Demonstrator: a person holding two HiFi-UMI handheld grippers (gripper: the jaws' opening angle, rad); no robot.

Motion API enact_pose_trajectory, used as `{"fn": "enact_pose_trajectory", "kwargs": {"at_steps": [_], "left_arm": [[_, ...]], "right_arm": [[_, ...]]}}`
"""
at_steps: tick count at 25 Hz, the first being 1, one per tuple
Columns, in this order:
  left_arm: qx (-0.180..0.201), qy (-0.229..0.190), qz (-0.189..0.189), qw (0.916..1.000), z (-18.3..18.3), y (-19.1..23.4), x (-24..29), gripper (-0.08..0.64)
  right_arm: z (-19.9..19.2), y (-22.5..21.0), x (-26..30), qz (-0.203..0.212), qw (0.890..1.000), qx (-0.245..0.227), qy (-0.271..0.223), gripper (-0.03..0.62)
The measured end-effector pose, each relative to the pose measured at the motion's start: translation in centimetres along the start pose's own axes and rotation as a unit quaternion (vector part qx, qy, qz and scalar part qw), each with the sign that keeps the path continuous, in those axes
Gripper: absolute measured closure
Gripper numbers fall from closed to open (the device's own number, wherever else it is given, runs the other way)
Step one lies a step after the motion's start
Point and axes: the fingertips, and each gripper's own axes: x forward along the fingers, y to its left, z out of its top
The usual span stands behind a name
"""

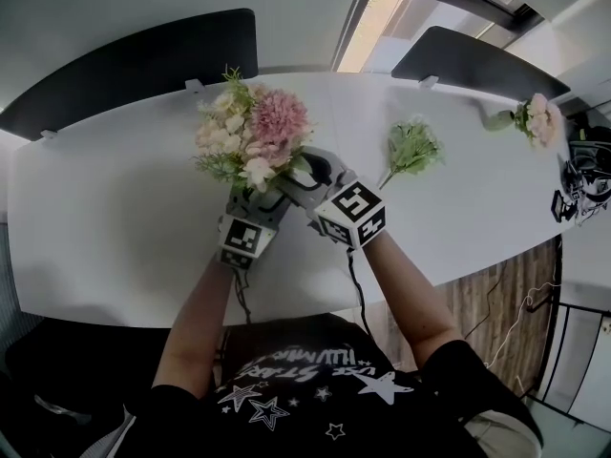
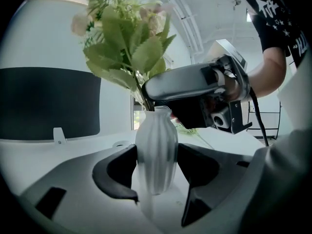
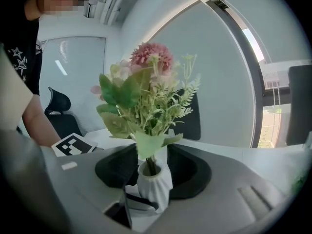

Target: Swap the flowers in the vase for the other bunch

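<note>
The vase (image 2: 156,145), white, ribbed and narrow-necked, stands upright on the table (image 1: 115,218) directly in front of me. The pink-and-cream bunch (image 1: 253,136) is in it. The left gripper (image 2: 157,172) is clamped on the vase's belly, both pads against the ribbing. The right gripper (image 3: 152,155) has its tongs spread on either side of the stems (image 2: 147,104) just above the mouth, not pinching them. I judge the vase hard, smooth, light and top-heavy, so the low grip on its widest part suits it. The stems look thin and stiff enough to be pulled as one bundle, and I should pinch them below the leaves, not on the soft blooms. The other bunch (image 1: 412,148) lies flat on the table to my right, well apart.
</note>
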Motion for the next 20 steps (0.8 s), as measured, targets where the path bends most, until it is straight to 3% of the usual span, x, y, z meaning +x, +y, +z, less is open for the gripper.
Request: {"fn": "enact_pose_trajectory", "kwargs": {"at_steps": [5, 11, 20], "left_arm": [[0.0, 0.007, 0.006, 1.0, -0.4, 0.1, -0.1, 0.29], [-0.005, -0.009, 0.004, 0.9999, -0.6, 0.3, -0.5, 0.29], [-0.008, 0.006, 0.008, 0.9999, -0.7, 0.2, -0.1, 0.29]], "right_arm": [[0.4, 0.0, 0.3, -0.004, 1.0, 0.0, -0.004, 0.483], [0.5, 0.1, 0.6, -0.007, 1.0, 0.018, -0.019, 0.502], [3.5, -0.8, -0.9, -0.015, 0.997, 0.036, -0.06, 0.512]]}}
